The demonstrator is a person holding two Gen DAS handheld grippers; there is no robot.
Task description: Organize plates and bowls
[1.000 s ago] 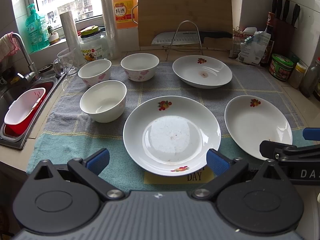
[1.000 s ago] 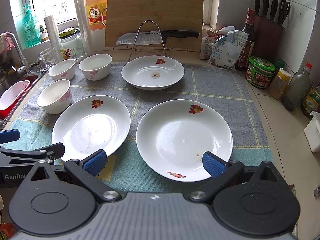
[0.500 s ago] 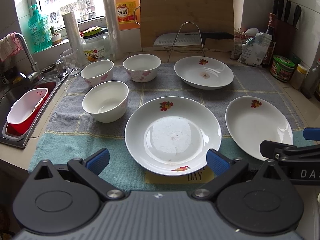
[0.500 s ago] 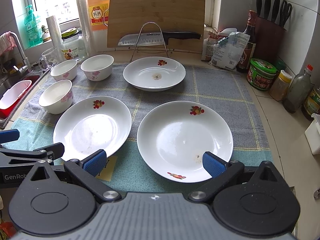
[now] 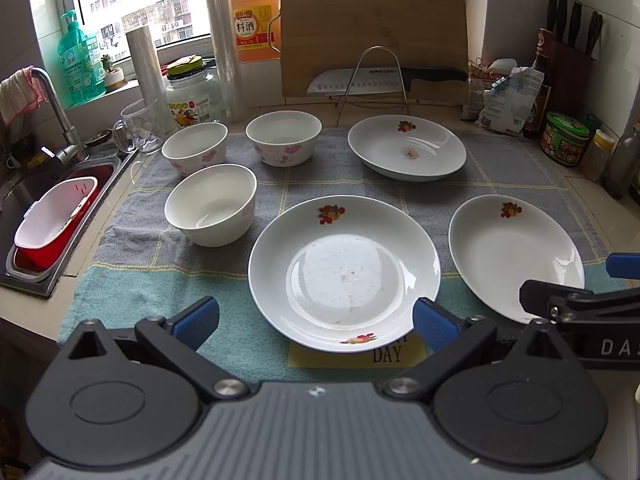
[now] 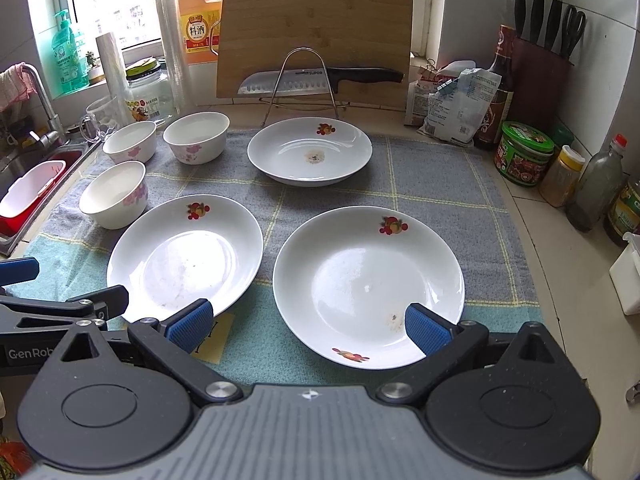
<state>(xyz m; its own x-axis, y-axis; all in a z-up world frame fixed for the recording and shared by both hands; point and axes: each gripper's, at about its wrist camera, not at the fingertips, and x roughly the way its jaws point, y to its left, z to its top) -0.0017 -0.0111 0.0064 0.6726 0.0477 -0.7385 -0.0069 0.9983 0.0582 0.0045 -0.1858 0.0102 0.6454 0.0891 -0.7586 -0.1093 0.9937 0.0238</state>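
- The left gripper (image 5: 316, 320) hangs low at the near edge of the towel (image 5: 132, 256), its blue fingers spread wide to either side of the near-left plate (image 5: 344, 272) and gripping nothing.
- The right gripper (image 6: 306, 326) is likewise spread and empty, its fingers flanking the near rim of the near-right plate (image 6: 368, 284).
- The two near plates lie side by side with a narrow strip of towel between them; the far plate (image 6: 310, 152) sits well apart, just in front of a wire rack (image 6: 304, 80) that carries a knife (image 6: 320, 80).
- Three bowls (image 5: 210, 204) cluster on the towel's left part — one near, two (image 5: 195, 148) (image 5: 283, 136) behind it, close together but not touching.
- All bowls look empty; the plates carry only faint smears, and the far plate has a brownish spot at its centre.
- Open towel lies to the right of the far plate and between the rows.
- Left of the towel the counter drops into a sink (image 5: 24, 184) holding a white basket over a red tub; jars and bottles (image 6: 524, 152) line the right edge.
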